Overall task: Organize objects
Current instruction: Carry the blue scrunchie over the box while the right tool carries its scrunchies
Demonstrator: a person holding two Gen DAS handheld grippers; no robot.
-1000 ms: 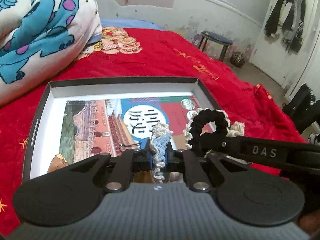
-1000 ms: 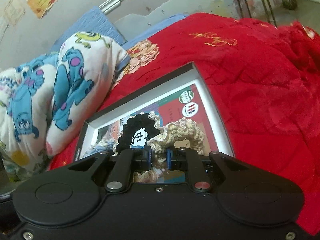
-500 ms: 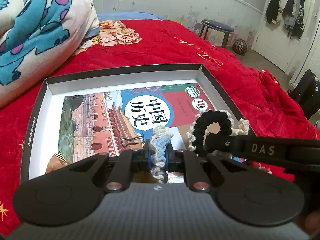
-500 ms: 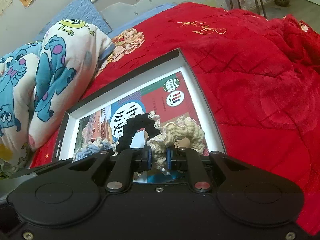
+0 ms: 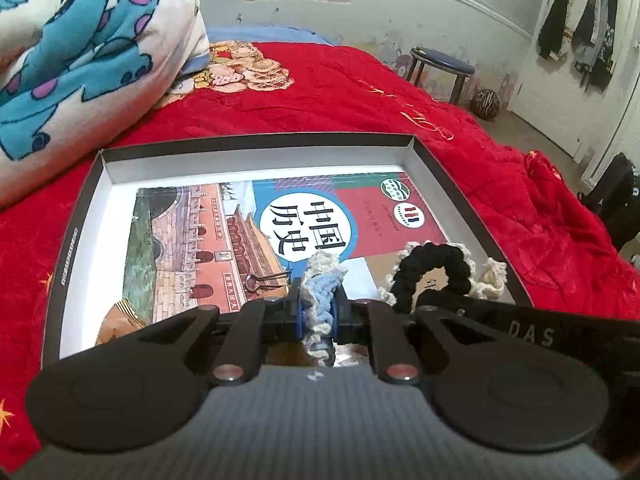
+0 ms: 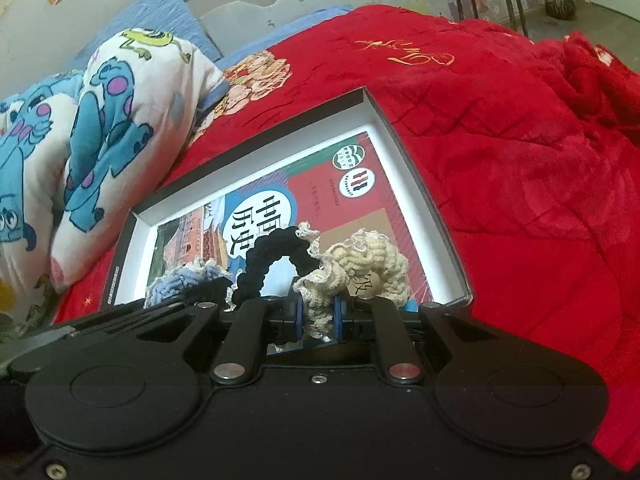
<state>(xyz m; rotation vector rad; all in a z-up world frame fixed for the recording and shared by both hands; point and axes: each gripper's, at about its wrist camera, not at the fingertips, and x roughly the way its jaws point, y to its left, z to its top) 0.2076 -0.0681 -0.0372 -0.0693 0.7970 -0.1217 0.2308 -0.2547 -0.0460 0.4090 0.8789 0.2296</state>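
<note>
A shallow black-rimmed box [image 5: 256,141] lies on the red bedspread with a colourful book [image 5: 224,236] inside. My left gripper [image 5: 318,312] hovers over the box's near side. Its jaws are opening, and the blue-and-cream scrunchie [image 5: 320,292] between them still touches both pads. My right gripper [image 6: 318,316] is shut on a cream scrunchie [image 6: 372,264] over the box's near right corner. A black scrunchie [image 6: 276,264] with cream trim hangs linked to it, also visible as the black scrunchie [image 5: 434,264] in the left wrist view. A small binder clip [image 5: 264,280] lies on the book.
A rolled cartoon-print blanket [image 5: 80,48] lies left of the box. The red bedspread [image 6: 500,168] bunches up on the right. Beyond the bed stand a blue-topped stool [image 5: 442,66] and a ball [image 5: 486,104] on the floor, with dark clothes [image 5: 576,20] hanging on a door.
Both views have tipped slightly, so more of the box and book shows. Each gripper still has its scrunchie between its pads. The hands have barely shifted.
</note>
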